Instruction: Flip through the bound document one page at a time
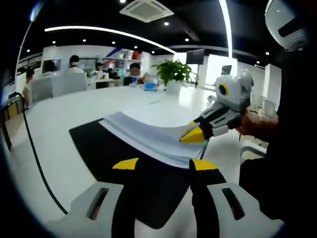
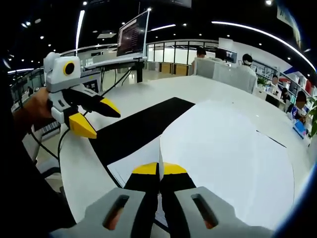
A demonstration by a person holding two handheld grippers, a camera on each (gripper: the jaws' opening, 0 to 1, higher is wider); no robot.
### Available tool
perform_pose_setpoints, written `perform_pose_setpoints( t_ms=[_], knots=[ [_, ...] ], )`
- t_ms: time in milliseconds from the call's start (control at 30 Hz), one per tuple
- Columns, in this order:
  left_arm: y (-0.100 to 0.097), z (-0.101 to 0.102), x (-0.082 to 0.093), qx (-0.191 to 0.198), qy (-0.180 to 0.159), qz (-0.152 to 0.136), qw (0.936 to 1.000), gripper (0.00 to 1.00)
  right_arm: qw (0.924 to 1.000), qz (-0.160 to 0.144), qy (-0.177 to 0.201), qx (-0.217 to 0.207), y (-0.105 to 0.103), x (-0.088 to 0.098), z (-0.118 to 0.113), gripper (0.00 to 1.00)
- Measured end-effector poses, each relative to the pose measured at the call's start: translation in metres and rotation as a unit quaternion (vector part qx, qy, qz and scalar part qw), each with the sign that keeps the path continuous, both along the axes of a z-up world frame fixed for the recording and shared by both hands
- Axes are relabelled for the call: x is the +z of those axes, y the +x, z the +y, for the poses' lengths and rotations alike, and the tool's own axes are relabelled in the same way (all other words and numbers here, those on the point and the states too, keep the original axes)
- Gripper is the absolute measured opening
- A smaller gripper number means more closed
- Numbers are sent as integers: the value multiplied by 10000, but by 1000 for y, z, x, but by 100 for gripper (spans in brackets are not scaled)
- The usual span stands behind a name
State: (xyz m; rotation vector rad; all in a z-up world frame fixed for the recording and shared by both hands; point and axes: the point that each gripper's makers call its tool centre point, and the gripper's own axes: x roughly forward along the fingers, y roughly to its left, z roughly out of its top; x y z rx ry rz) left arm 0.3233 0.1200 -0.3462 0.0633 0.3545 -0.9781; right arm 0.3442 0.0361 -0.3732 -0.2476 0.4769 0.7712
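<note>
At the bottom of the right gripper view, the right gripper [image 2: 159, 171] has its yellow tips pressed together on the edge of a white page [image 2: 223, 148], which rises from between them and spreads across the centre and right of the frame. The bound document [image 1: 148, 136] lies on a black mat [image 1: 99, 144] at mid-frame in the left gripper view, on the white table [image 1: 74, 111]. The left gripper [image 1: 163, 164], low in that view, stands wide open and holds nothing, hovering near the stack's near edge. I cannot be sure whether one sheet or several are pinched. If several, pages get skipped; pulling too hard could crease or tear the page at the binding. Beyond, a potted plant [image 1: 173, 73] stands far back.
</note>
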Motion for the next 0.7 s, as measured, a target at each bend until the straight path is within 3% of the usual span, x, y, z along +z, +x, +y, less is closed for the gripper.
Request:
perform_pose_setpoints(
  t_ms=[700],
  knots=[
    [-4,0,-4,27,-4,42,10000,41,9998,0,-186,24,-2,-8,2,2]
  ],
)
